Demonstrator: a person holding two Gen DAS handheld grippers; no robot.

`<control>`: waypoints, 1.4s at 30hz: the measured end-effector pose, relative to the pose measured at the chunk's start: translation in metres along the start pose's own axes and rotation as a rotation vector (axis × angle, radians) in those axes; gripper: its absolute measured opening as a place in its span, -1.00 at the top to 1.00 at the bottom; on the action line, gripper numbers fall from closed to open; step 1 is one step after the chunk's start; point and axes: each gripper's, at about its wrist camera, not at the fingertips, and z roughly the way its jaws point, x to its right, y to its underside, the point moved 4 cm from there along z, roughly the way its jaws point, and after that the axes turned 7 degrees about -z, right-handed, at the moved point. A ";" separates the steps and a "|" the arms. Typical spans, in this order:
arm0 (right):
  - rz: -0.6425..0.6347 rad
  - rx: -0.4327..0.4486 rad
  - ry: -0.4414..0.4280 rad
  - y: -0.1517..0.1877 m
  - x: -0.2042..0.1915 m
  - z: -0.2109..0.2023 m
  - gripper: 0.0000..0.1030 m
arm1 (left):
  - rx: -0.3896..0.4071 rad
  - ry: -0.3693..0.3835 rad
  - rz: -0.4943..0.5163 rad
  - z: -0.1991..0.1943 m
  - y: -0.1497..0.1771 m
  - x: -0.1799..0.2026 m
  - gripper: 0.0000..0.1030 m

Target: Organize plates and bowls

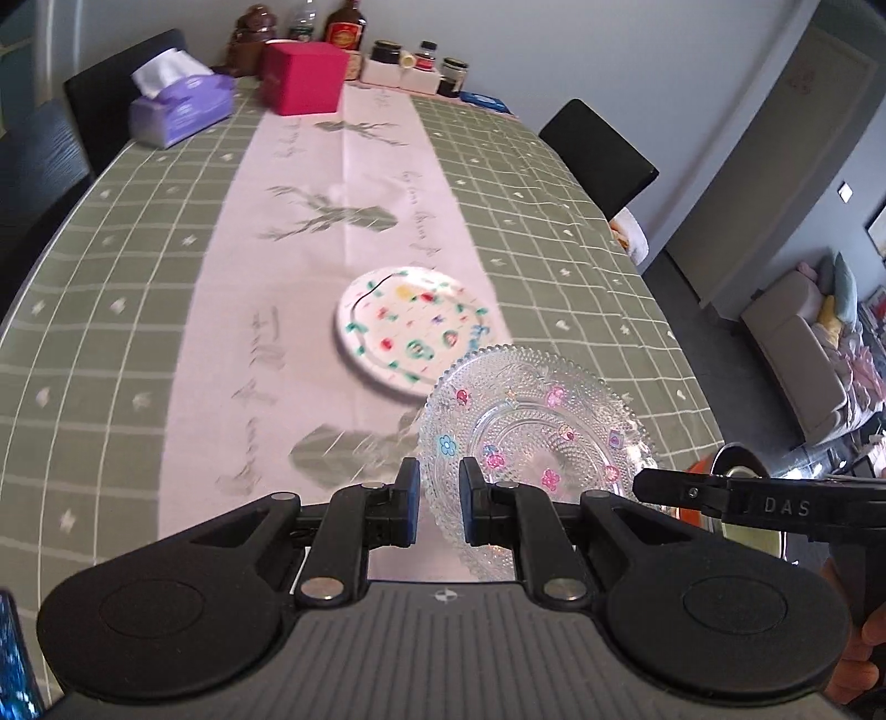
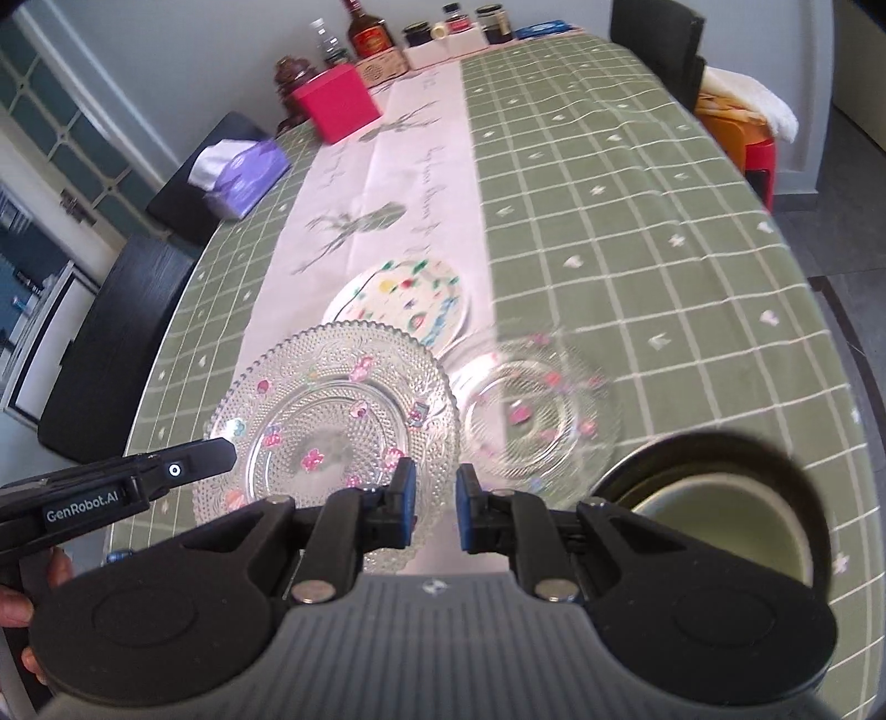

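The left gripper (image 1: 437, 501) has its fingers pinching the rim of a glass plate (image 1: 531, 437) above the worktop (image 1: 111, 343). Only the right wrist view shows a second, blurred glass plate (image 2: 540, 412) at three o'clock of it. The right gripper (image 2: 434, 507) is nearly pressed together; what it grips is unclear.

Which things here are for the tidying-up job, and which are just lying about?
For the job: big glass plate, small glass plate, painted plate, dark bowl.
Lying about: tissue box, red box, bottles, jars.
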 end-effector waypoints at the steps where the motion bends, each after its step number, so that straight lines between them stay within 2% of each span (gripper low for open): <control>1: -0.005 -0.002 -0.007 0.006 -0.005 0.004 0.74 | 0.003 -0.002 -0.019 -0.004 0.008 -0.008 0.70; 7: -0.013 -0.035 -0.053 0.040 -0.024 0.034 0.74 | 0.014 -0.010 -0.099 -0.009 0.044 -0.052 0.70; 11: -0.007 -0.052 -0.071 0.054 -0.033 0.060 0.74 | 0.017 -0.022 -0.139 -0.001 0.056 -0.078 0.70; 20: -0.069 -0.033 -0.043 0.044 -0.050 0.093 0.74 | 0.037 -0.022 -0.208 0.023 0.059 -0.111 0.70; 27: -0.068 -0.030 -0.070 0.035 -0.058 0.109 0.74 | 0.049 -0.038 -0.259 0.032 0.049 -0.130 0.70; 31: -0.101 -0.026 -0.058 0.037 -0.061 0.113 0.72 | 0.065 -0.050 -0.241 0.033 0.050 -0.128 0.70; 36: -0.084 -0.017 -0.088 0.037 -0.058 0.113 0.65 | 0.076 -0.096 -0.169 0.033 0.051 -0.118 0.67; 37: -0.076 -0.019 -0.101 0.037 -0.057 0.113 0.59 | 0.078 -0.101 -0.166 0.032 0.052 -0.117 0.66; 39: -0.066 -0.024 -0.120 0.037 -0.057 0.112 0.50 | 0.076 -0.106 -0.156 0.032 0.053 -0.116 0.58; 41: -0.070 -0.020 -0.130 0.038 -0.058 0.110 0.42 | 0.090 -0.116 -0.141 0.030 0.053 -0.114 0.37; 42: -0.074 -0.016 -0.132 0.038 -0.058 0.109 0.39 | 0.098 -0.124 -0.130 0.028 0.053 -0.113 0.34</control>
